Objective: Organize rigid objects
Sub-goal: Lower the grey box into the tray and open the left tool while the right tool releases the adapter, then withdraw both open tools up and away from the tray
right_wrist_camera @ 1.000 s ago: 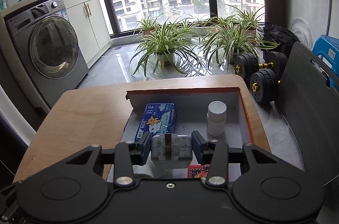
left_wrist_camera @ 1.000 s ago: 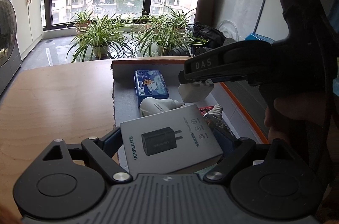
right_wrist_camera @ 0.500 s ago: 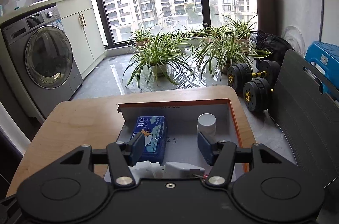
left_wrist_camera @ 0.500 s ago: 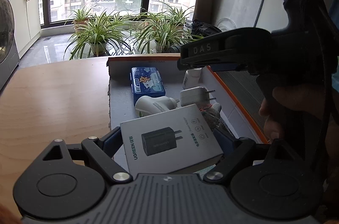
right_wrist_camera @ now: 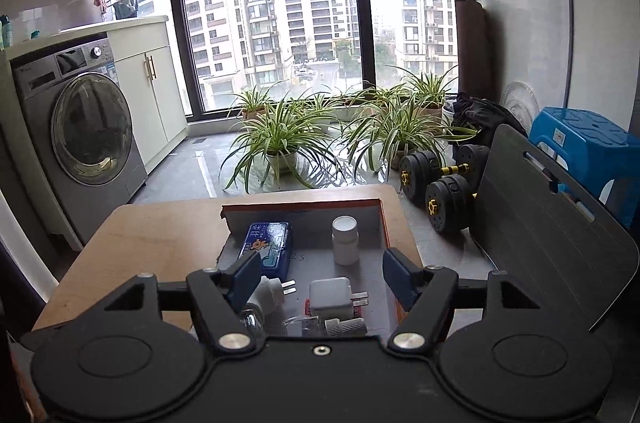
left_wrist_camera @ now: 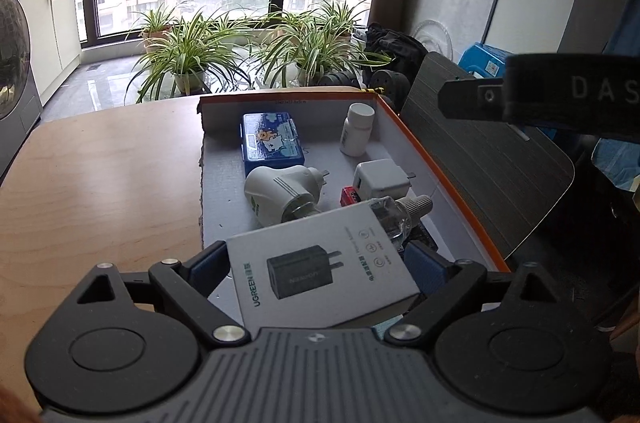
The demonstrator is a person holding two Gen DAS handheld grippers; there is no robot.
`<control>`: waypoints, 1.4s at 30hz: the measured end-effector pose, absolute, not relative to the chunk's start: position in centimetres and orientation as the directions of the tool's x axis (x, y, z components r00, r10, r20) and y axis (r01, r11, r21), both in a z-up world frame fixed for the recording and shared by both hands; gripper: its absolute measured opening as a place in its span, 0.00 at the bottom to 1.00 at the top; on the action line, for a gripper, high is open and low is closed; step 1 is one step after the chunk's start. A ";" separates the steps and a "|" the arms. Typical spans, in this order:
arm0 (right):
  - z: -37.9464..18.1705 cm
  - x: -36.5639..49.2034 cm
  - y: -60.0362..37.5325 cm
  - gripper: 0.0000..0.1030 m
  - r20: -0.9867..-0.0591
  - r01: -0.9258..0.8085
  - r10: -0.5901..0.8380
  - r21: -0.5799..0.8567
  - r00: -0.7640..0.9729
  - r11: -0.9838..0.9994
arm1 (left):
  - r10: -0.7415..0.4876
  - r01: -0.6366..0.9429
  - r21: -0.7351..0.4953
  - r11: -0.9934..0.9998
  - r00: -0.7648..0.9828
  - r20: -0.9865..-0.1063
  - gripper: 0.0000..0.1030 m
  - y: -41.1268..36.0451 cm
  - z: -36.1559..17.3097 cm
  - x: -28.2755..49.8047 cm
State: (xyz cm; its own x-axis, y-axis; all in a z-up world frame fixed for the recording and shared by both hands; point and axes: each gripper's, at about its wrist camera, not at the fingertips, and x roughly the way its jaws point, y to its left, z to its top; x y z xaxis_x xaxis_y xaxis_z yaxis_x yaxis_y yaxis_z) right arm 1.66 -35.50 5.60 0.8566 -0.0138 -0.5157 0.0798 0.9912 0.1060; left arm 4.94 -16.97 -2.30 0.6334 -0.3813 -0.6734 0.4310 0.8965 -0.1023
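Note:
An orange-rimmed cardboard tray (left_wrist_camera: 404,139) on the wooden table holds a blue case (left_wrist_camera: 272,143), a white bottle (left_wrist_camera: 356,135), a round white plug (left_wrist_camera: 280,195), a white cube charger (left_wrist_camera: 380,181) and a clear dropper bottle (left_wrist_camera: 404,211). My left gripper (left_wrist_camera: 316,263) is at the tray's near end, its jaws opening. A grey UGREEN box (left_wrist_camera: 320,267) lies between its pads with thin gaps on both sides. My right gripper (right_wrist_camera: 320,273) hangs above and behind the tray, jaws opening, nothing between them. Below it lies the charger (right_wrist_camera: 330,297).
A dark slatted chair back (right_wrist_camera: 552,247) stands close to the tray's right side. Bare wooden tabletop (left_wrist_camera: 100,183) stretches to the left. Potted plants (right_wrist_camera: 280,139), dumbbells (right_wrist_camera: 440,183), a blue stool (right_wrist_camera: 588,139) and a washing machine (right_wrist_camera: 84,139) are on the floor beyond.
The right gripper let go of the white charger, which now lies in the tray, and drew back up and to the right while opening. The left jaws widened off the UGREEN box.

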 end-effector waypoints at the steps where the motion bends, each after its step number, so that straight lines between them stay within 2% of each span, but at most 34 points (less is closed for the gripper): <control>1: 5.8 1.1 -35.5 0.79 -0.510 0.085 -0.019 0.107 0.860 0.991 | -0.375 0.426 -0.096 0.900 0.639 -0.671 0.99 -17.0 -2.1 4.8; 9: 6.8 -3.0 -36.1 0.85 -0.479 0.106 -0.038 0.116 0.877 0.988 | -0.305 0.367 -0.050 0.929 0.682 -0.664 1.00 -16.5 -0.1 3.1; 13: 6.9 -4.8 -36.3 0.86 -0.470 0.115 -0.048 0.115 0.882 0.987 | -0.260 0.323 -0.026 0.946 0.709 -0.655 1.00 -16.3 1.2 1.5; 21: 6.1 -8.3 -37.1 0.86 -0.474 0.117 -0.036 0.144 0.880 0.983 | -0.250 0.286 -0.043 0.957 0.741 -0.623 1.00 -15.5 2.2 -1.7; 27: 5.5 -10.1 -37.2 0.87 -0.477 0.117 -0.028 0.158 0.878 0.981 | -0.226 0.282 -0.020 0.959 0.725 -0.651 1.00 -15.5 1.7 -3.1; 29: 5.4 -10.5 -37.2 0.87 -0.471 0.118 -0.026 0.166 0.882 0.979 | -0.180 0.254 0.021 0.967 0.739 -0.650 1.00 -15.6 1.7 -3.4; 32: 5.0 -11.0 -37.2 0.87 -0.470 0.108 -0.012 0.179 0.883 0.978 | -0.105 0.231 0.148 0.962 0.809 -0.579 1.00 -16.4 1.6 -4.6; 33: 4.9 -11.1 -37.2 0.87 -0.473 0.106 -0.010 0.177 0.881 0.979 | -0.105 0.230 0.151 0.961 0.814 -0.572 1.00 -16.4 1.6 -4.9; 35: 4.7 -11.1 -37.0 0.87 -0.478 0.098 -0.003 0.173 0.878 0.980 | -0.159 0.267 0.101 0.959 0.792 -0.589 1.00 -16.3 1.7 -5.0; 38: 4.2 -11.4 -36.9 0.87 -0.480 0.085 0.007 0.170 0.878 0.982 | -0.283 0.321 -0.056 0.945 0.726 -0.627 1.00 -15.3 1.3 -4.7; 40: 3.9 -11.4 -36.8 0.87 -0.485 0.082 0.010 0.167 0.875 0.982 | -0.278 0.298 -0.083 0.951 0.705 -0.653 1.00 -15.3 0.7 -4.5; 42: 3.6 -11.4 -36.8 0.87 -0.489 0.082 0.012 0.171 0.872 0.982 | -0.222 0.281 -0.032 0.959 0.678 -0.701 1.00 -15.8 0.2 -4.2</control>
State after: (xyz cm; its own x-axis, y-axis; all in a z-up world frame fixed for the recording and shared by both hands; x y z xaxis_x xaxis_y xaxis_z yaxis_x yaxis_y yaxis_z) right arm -11.35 -36.84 3.56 0.8720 0.0124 -0.4893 0.0819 0.9819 0.1708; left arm -4.23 -15.77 0.17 0.6781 -0.2221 -0.7006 0.2809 0.9592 -0.0322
